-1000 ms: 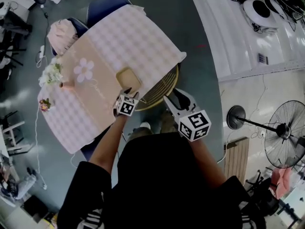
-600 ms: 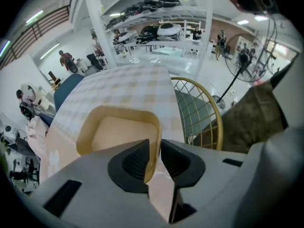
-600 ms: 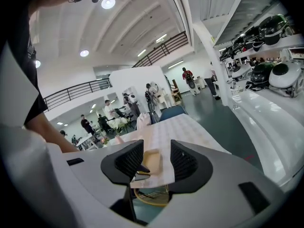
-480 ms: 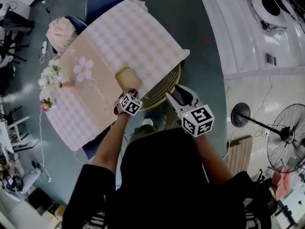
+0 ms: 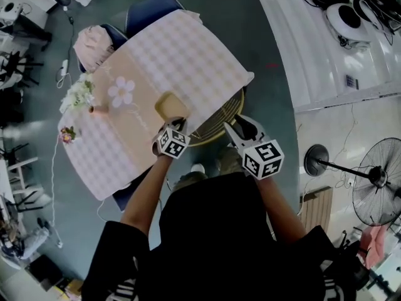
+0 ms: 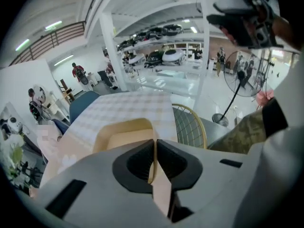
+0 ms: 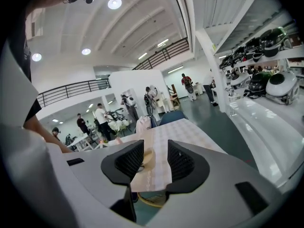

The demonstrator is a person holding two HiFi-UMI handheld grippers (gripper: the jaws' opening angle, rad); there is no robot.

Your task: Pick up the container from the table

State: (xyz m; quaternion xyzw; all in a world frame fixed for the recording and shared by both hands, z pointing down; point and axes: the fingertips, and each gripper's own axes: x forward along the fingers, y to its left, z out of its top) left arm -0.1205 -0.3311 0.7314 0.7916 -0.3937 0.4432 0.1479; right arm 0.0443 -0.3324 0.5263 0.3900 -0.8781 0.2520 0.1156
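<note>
Gripping already, is it? What has the left gripper (image 6: 154, 145) got?

Its jaws have just been closing. They pinch the thin near wall of the tan container (image 6: 124, 129), with one pad inside the rim and one outside.

And where does the container lie?

On the checked table (image 5: 188, 42), near the edge closest to the person, at twelve o'clock from the left gripper in the head view. Whether its base has left the cloth I cannot tell.

The right gripper (image 7: 153, 161)?

Its jaws are apart with nothing between them. It hangs off the table at three o'clock from the left one, beside the wire chair (image 5: 219, 119).

So how would you lift it well?

Straight up, I'd judge, with an even squeeze. A one-wall pinch lets the far side sag toward twelve o'clock, so I would not let the wrist roll, and I'd go slowly until the base is clear. The wall looks thin and may flex or slip out of the pads.

Anything to avoid?

The flower vase (image 5: 94, 108) at nine o'clock is well apart, so no trouble there. Drifting toward the chair at four o'clock matters more.
</note>
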